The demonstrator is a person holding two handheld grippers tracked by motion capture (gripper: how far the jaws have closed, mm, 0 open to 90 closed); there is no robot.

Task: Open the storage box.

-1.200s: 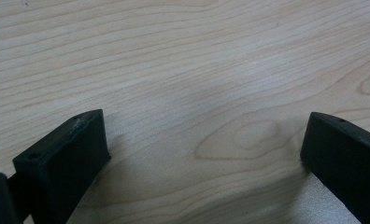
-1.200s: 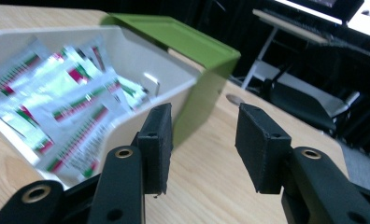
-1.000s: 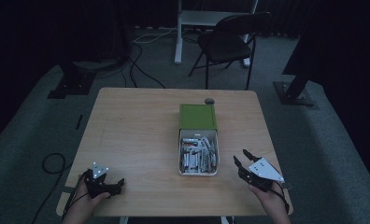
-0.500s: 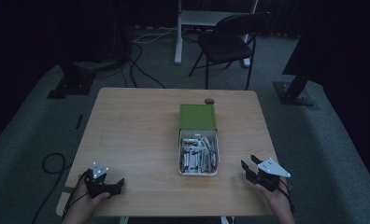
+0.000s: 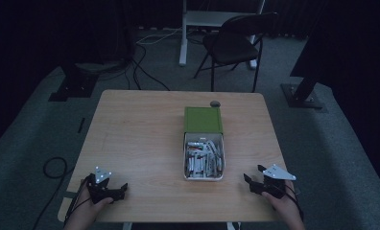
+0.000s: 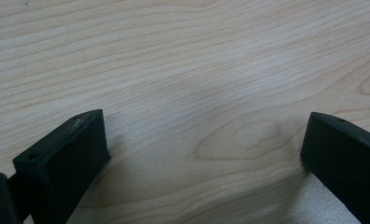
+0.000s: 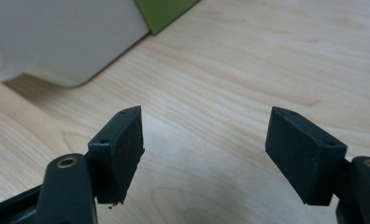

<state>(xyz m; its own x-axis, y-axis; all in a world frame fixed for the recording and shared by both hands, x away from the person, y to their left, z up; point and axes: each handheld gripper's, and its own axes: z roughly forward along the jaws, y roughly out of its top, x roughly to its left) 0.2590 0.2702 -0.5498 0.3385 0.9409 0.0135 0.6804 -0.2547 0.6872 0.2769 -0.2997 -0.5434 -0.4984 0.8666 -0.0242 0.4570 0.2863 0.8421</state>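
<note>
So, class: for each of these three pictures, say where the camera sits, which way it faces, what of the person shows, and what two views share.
High view: above the person's side, facing forward and down on the table; hands, left gripper and right gripper show.
Left gripper view: on the left gripper, facing down at bare tabletop; its two open jaws show.
Right gripper view: on the right gripper, facing the box; its jaws, just opened, hold nothing.
Shared: high and right gripper views both show the box.
</note>
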